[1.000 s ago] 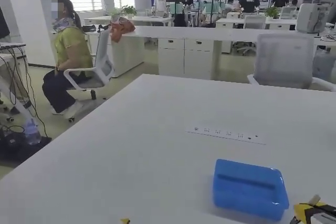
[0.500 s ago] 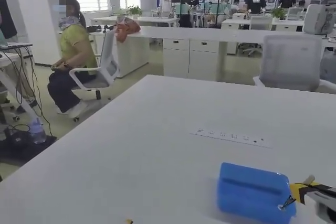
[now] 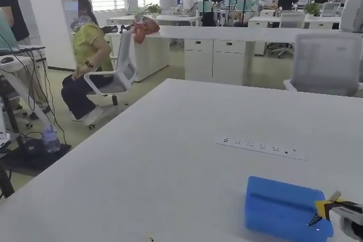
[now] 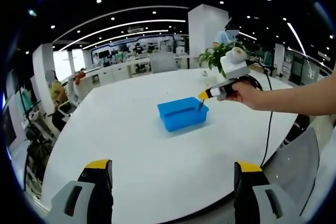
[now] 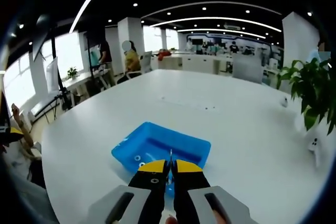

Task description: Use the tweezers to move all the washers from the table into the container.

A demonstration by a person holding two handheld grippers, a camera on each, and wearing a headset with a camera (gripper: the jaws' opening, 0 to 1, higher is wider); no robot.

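Here, right tool [image 5: 169, 169] clamped on barely visible tweezers [image 5: 170, 155], seemingly over container [image 5: 163, 148], left tool [image 4: 172, 165] apart.

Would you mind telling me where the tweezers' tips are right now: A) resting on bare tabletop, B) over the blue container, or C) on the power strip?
B: in the right gripper view the tweezers, clamped in the right gripper, reach over the blue container.
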